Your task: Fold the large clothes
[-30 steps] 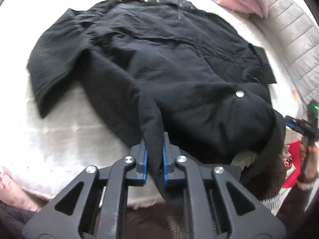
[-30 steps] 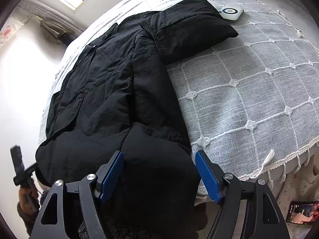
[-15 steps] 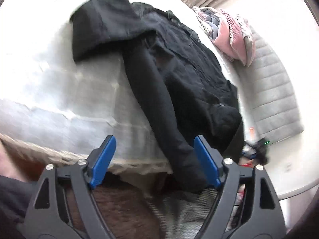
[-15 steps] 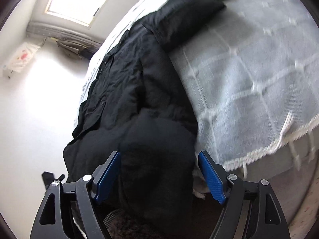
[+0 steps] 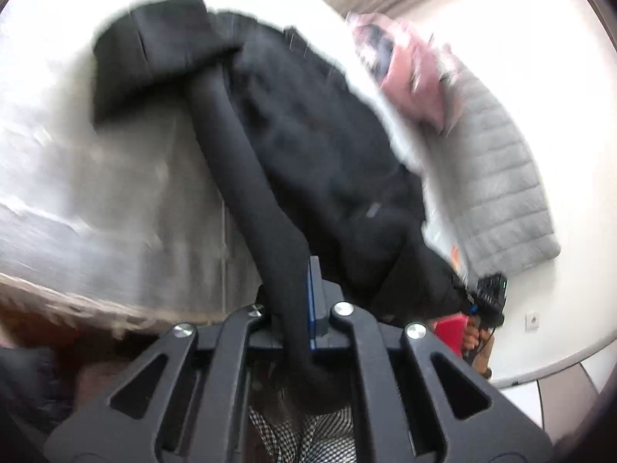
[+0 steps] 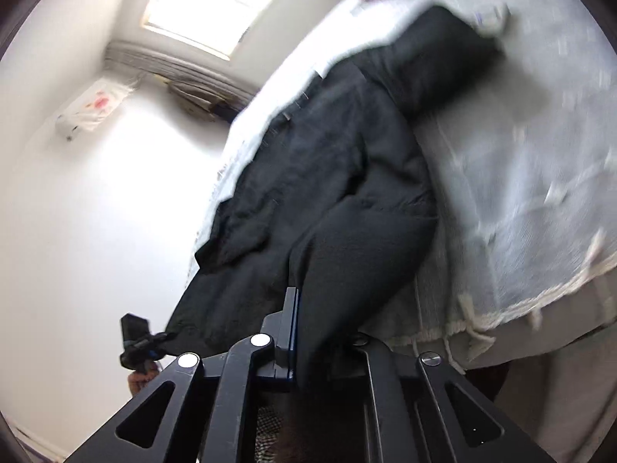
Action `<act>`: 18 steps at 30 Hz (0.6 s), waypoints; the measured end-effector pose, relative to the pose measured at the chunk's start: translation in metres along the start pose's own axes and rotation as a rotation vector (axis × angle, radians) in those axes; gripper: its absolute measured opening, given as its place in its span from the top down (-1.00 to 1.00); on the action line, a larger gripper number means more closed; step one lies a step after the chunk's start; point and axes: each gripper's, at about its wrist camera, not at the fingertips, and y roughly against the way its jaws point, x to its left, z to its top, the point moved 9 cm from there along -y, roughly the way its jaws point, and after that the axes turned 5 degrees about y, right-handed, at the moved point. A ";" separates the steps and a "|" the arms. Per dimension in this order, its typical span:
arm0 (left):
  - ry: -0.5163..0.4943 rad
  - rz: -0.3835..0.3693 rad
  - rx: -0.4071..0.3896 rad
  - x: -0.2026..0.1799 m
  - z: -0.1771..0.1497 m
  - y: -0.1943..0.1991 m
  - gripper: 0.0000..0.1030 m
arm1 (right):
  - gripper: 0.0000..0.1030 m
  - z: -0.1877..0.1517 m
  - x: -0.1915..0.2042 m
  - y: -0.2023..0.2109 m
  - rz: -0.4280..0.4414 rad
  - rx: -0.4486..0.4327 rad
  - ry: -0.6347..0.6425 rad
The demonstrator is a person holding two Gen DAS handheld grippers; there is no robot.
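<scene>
A large black jacket [image 5: 308, 146] lies spread on a white bed [image 5: 96, 177], its hem hanging over the near edge. My left gripper [image 5: 287, 308] is shut on one hem corner of the jacket. My right gripper [image 6: 312, 332] is shut on the other hem corner of the jacket [image 6: 347, 200]. A folded sleeve [image 6: 435, 54] lies at the far end. Both views are blurred. Each gripper shows small at the edge of the other's view.
Pink and grey bedding [image 5: 408, 61] is heaped at the head of the bed beside a grey quilted headboard [image 5: 501, 177]. The fringed white bedspread [image 6: 540, 200] hangs over the bed edge. A bright window [image 6: 219, 4] and white wall are behind.
Both grippers were open half a second ago and have shut on the jacket's hem. Both cameras have dropped lower and tilted at the bed edge.
</scene>
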 end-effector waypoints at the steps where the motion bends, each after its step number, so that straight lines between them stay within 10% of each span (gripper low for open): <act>1: -0.009 0.015 -0.036 0.002 0.005 0.017 0.87 | 0.86 0.005 0.005 0.012 -0.037 -0.017 0.029; 10: -0.005 0.446 0.144 0.103 -0.032 -0.012 0.75 | 0.83 -0.039 -0.071 -0.035 -0.585 0.336 0.117; 13: -0.054 0.490 0.061 0.093 -0.022 -0.002 0.44 | 0.73 -0.029 -0.070 -0.035 -0.621 0.312 0.103; 15: -0.092 0.489 -0.002 0.083 -0.011 0.011 -0.22 | 0.65 -0.015 -0.064 -0.026 -0.652 0.271 0.122; 18: -0.179 0.510 -0.119 0.067 0.013 0.031 -0.54 | 0.16 0.011 -0.049 -0.003 -0.696 0.169 0.162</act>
